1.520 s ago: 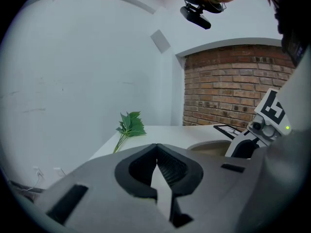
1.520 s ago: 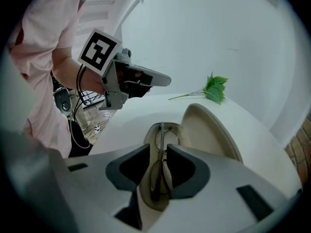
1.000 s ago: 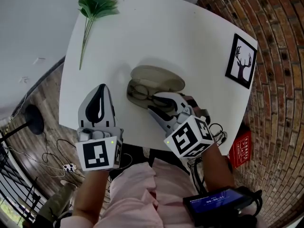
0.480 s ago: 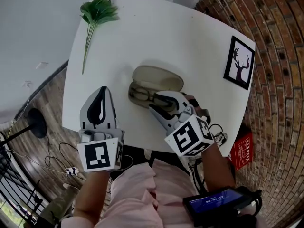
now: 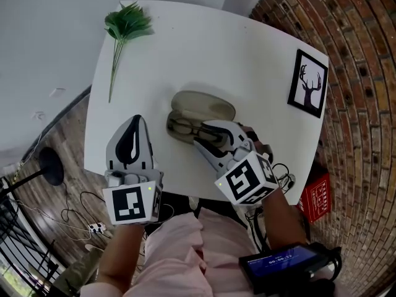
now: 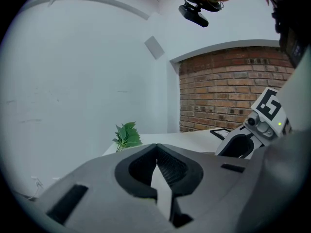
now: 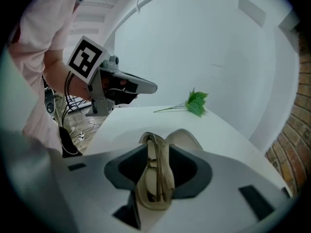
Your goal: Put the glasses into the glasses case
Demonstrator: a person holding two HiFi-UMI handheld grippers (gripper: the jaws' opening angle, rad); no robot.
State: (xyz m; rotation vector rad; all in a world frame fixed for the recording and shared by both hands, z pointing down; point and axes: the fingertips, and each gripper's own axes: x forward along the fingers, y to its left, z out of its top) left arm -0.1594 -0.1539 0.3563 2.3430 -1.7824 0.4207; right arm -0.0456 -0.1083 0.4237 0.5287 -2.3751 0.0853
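Spreading over the last second, the right tongs [image 5: 198, 135] now stand wide apart. The right gripper view shows the glasses [image 5: 183, 127] between the jaws, with neither pad pressing on them, so nothing is pinched. Off at their 9 o'clock, the left tongs [image 5: 132, 121] hover over the near edge of the counter [image 5: 216, 48], pressed together at the tips and empty.

Just beyond the right tongs, at their 11 o'clock, the glasses lie folded in the lower shell of the glasses case [image 5: 207, 104], where they lay a second ago. The lid is tipped open toward 1 o'clock. I judge this to be the release: the glasses are in, and what remains is to draw the right tongs clear and perhaps shut the lid.

Farther off, a green sprig [image 5: 127, 20] lies at 11 o'clock and a framed deer picture [image 5: 307, 82] at 2 o'clock, both well apart from the case.
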